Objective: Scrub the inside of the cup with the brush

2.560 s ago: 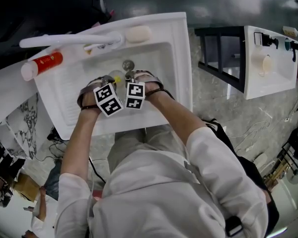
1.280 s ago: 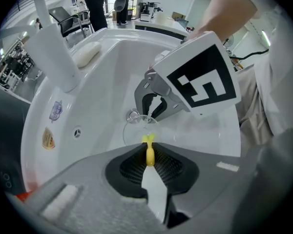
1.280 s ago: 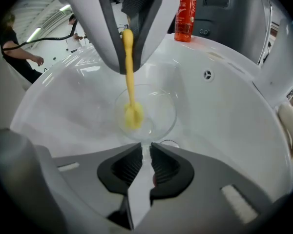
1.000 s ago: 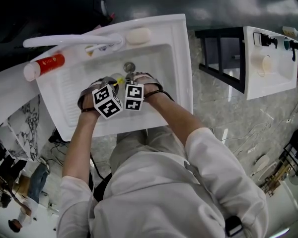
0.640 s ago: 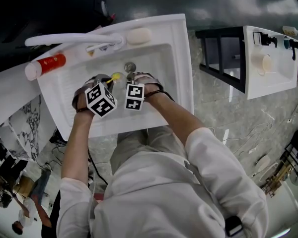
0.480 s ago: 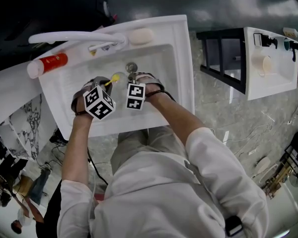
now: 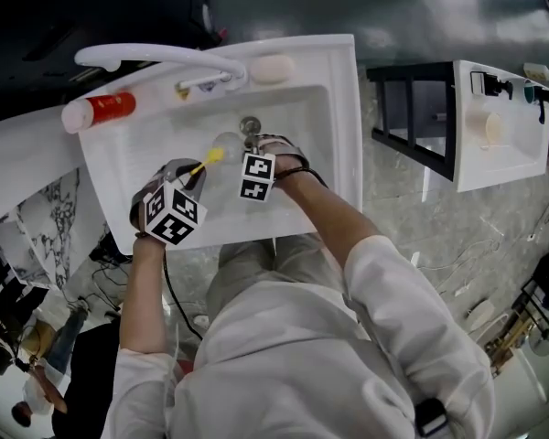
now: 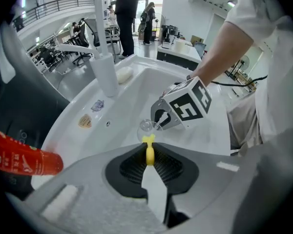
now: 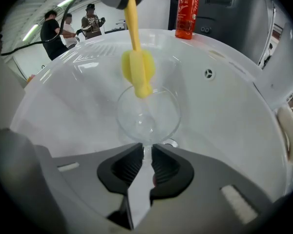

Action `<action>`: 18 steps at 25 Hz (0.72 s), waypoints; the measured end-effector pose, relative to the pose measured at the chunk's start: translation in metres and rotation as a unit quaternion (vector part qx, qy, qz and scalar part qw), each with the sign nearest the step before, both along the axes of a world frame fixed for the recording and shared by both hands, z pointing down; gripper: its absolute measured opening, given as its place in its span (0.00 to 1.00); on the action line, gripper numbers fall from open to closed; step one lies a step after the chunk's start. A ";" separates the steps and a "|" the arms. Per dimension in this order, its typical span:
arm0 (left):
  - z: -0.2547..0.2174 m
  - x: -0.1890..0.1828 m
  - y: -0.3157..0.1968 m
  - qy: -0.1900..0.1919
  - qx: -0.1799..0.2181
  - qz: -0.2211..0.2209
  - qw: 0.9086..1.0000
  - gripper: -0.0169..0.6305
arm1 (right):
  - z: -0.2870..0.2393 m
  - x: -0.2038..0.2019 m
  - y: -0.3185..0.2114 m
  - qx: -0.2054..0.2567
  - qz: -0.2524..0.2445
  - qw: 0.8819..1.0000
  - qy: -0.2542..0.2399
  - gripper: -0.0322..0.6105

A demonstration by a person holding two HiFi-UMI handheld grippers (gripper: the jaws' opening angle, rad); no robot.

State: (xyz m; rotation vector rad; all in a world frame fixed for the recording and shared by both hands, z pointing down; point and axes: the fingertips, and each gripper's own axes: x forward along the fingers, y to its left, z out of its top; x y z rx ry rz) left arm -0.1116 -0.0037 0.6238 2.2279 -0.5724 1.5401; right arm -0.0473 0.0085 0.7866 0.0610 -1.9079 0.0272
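Looking at the sink (image 7: 344, 117) from the head view, I see neither pair of jaws; the left gripper (image 7: 188, 174) and the right gripper (image 7: 253, 150) each cover their own; the cup (image 7: 225, 142) in the basin is only a faint clear smear there, its rim unreadable. In the right gripper view the cup's stem vanishes between the pads and its foot is hidden behind them; the drain (image 9: 172, 143) at the basin floor barely peeks past the bowl; the brush (image 9: 136, 65) handle runs off the top edge; whether its tip touches glass I cannot tell; the red bottle (image 9: 186, 11) on the sink's rim loses its top to that edge.
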 end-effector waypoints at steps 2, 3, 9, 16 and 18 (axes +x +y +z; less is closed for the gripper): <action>-0.014 -0.003 0.001 0.021 0.011 -0.019 1.000 0.09 | 0.000 0.000 -0.001 0.001 -0.001 1.000 0.001 0.13; -0.022 -0.003 0.002 0.033 0.018 -0.028 0.999 0.09 | 0.000 0.000 -0.001 0.002 -0.002 1.000 0.002 0.13; -0.072 -0.005 0.004 0.097 0.058 -0.069 0.991 0.09 | 0.001 0.001 -0.002 0.005 -0.007 1.000 0.007 0.13; -0.123 -0.006 0.001 0.144 0.108 -0.089 0.980 0.09 | 0.002 -0.001 -0.002 0.009 -0.009 1.000 0.010 0.13; -0.140 -0.006 0.000 0.166 0.128 -0.092 0.974 0.09 | 0.001 0.000 -0.002 0.009 -0.009 1.000 0.011 0.13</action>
